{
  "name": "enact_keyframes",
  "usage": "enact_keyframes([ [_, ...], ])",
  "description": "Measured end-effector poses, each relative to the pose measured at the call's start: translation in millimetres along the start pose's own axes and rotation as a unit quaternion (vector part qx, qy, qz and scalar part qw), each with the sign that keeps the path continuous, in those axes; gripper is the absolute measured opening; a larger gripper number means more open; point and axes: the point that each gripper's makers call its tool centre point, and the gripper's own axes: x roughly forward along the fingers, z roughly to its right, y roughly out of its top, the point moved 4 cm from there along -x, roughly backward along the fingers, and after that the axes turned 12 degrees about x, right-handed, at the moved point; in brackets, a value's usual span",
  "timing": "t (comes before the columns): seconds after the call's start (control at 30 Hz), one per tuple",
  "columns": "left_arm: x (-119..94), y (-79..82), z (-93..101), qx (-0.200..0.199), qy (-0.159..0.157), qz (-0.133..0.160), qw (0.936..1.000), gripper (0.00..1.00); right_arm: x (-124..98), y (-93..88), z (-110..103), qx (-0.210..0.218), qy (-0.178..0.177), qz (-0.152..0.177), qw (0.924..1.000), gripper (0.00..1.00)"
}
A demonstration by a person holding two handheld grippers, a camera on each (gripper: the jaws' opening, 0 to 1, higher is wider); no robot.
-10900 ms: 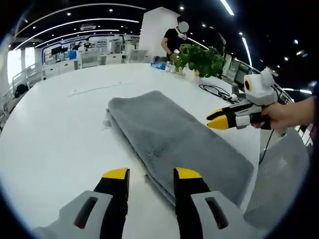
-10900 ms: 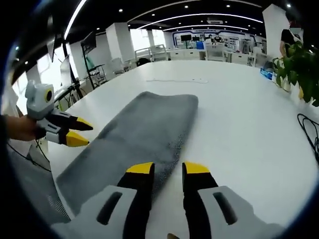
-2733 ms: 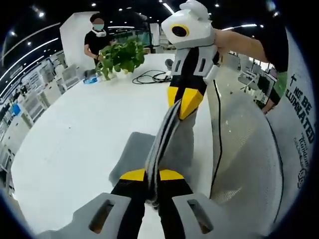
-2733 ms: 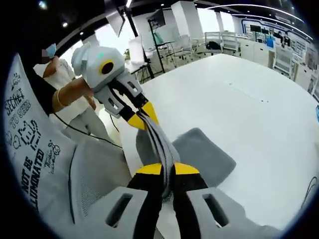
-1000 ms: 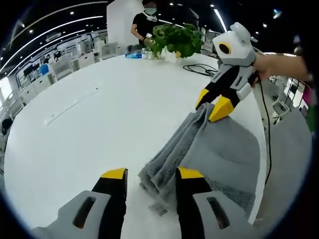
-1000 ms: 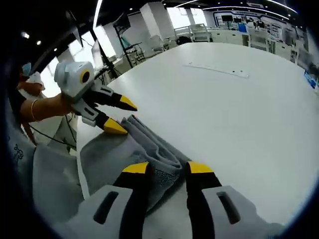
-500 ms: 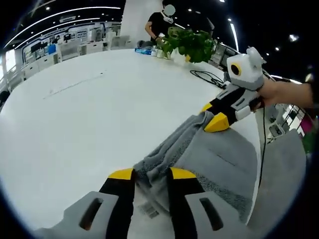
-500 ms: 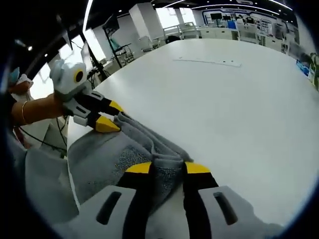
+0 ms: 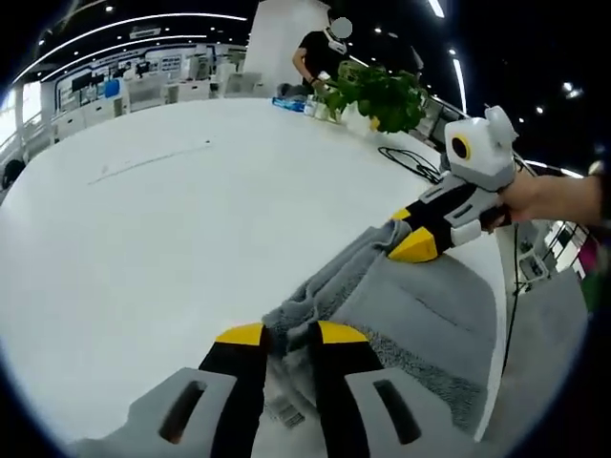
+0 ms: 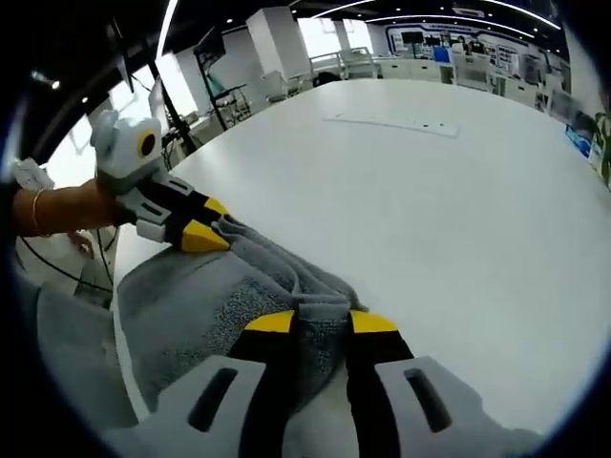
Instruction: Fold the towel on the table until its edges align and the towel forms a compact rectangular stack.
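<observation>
A grey towel (image 9: 420, 305) lies folded near the edge of the white table (image 9: 143, 219), its far edge bunched into a ridge. My left gripper (image 9: 291, 334) is shut on the near end of that ridge, and towel fills the gap between its yellow tips. My right gripper (image 9: 406, 234), held by a hand, is shut on the ridge's other end. From the right gripper view, the towel (image 10: 200, 305) spreads left from my right gripper (image 10: 323, 324), with the left gripper (image 10: 205, 224) pinching the far corner.
A potted plant (image 9: 377, 95) and a black cable (image 9: 410, 162) sit at the far side of the table, with a person (image 9: 320, 57) standing behind them. A grey mesh chair (image 9: 539, 353) is just past the table edge beside the towel. Broad bare tabletop (image 10: 449, 200) stretches away.
Both grippers were open around the bunched towel edge one second ago; their jaws have closed in on it. The ridge now lies lower and straighter between them.
</observation>
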Motion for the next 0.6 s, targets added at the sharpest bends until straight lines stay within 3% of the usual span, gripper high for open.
enact_keyframes([
  [0.6,34.0,33.0,-55.2,0.029,0.025,0.009,0.9992,0.18,26.9,50.4,32.8,0.030,-0.027,0.037,0.9985,0.18],
])
